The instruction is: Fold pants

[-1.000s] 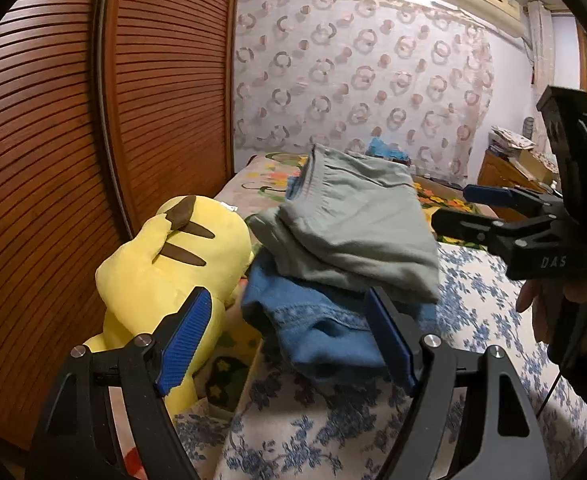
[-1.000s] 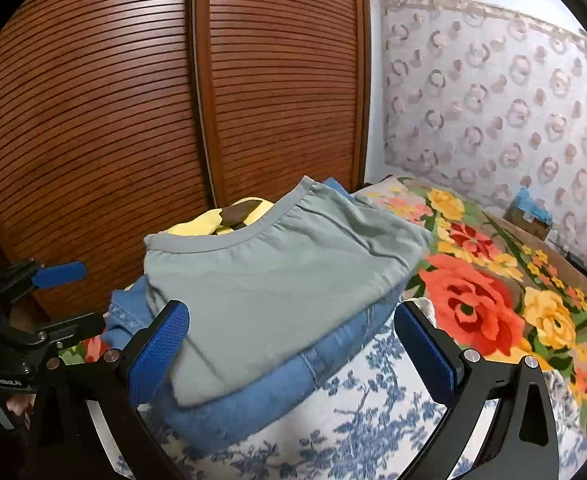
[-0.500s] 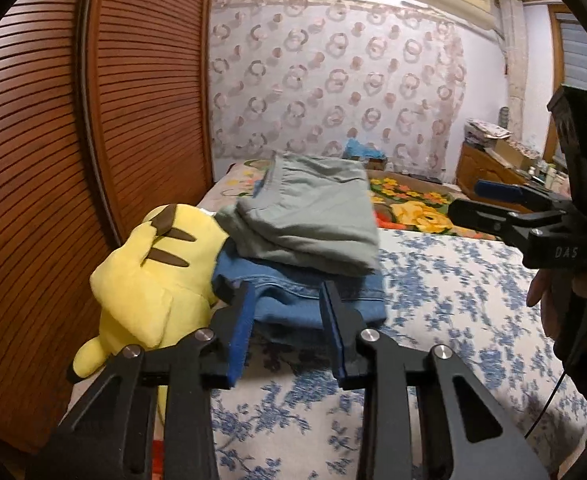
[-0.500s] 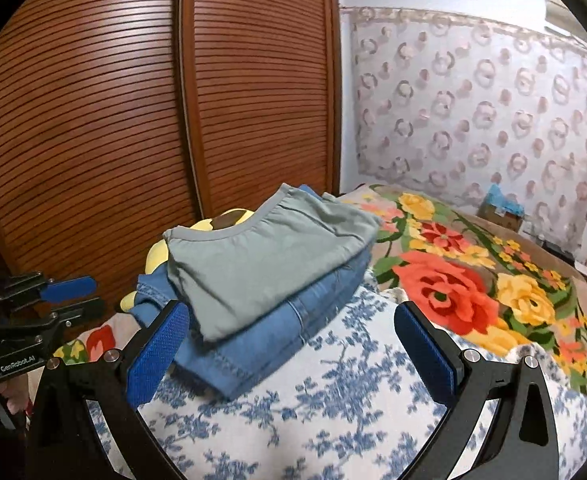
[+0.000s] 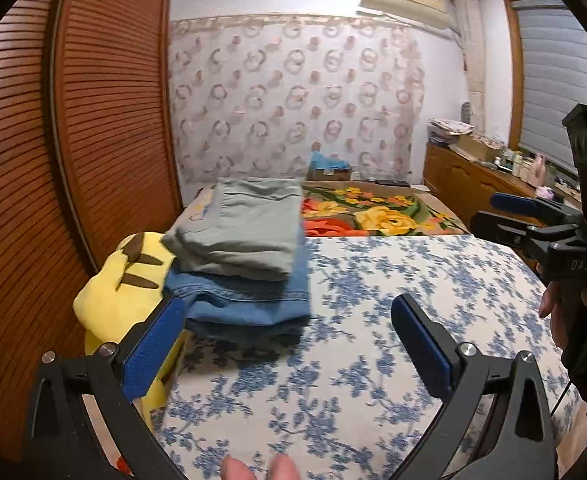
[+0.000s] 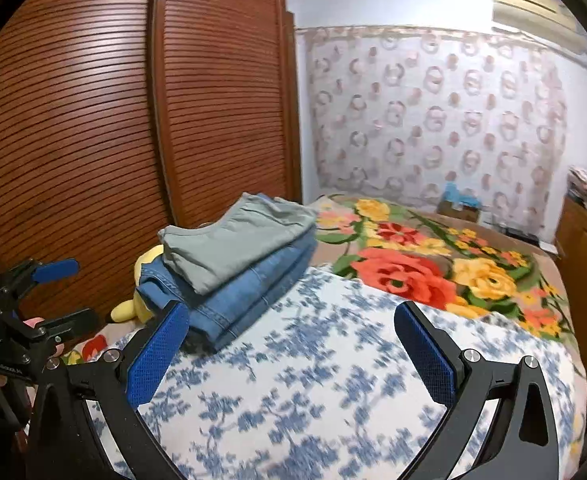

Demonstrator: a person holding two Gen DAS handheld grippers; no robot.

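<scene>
Left wrist view reads "DAS" on the right gripper (image 5: 509, 216) at far right, held in a hand (image 5: 553, 312). Folded grey pants (image 5: 241, 228) lie on folded jeans (image 5: 249, 300) on the bed (image 5: 373, 360), touching a yellow plush (image 5: 113, 292) beside the wardrobe (image 5: 93, 120). The left gripper (image 5: 285, 344) has just been opening; its jaws are released, with nothing between them. Only this view shows the window (image 5: 561, 80). Right wrist view shows right gripper (image 6: 289, 348) jaws spread, empty.
</scene>
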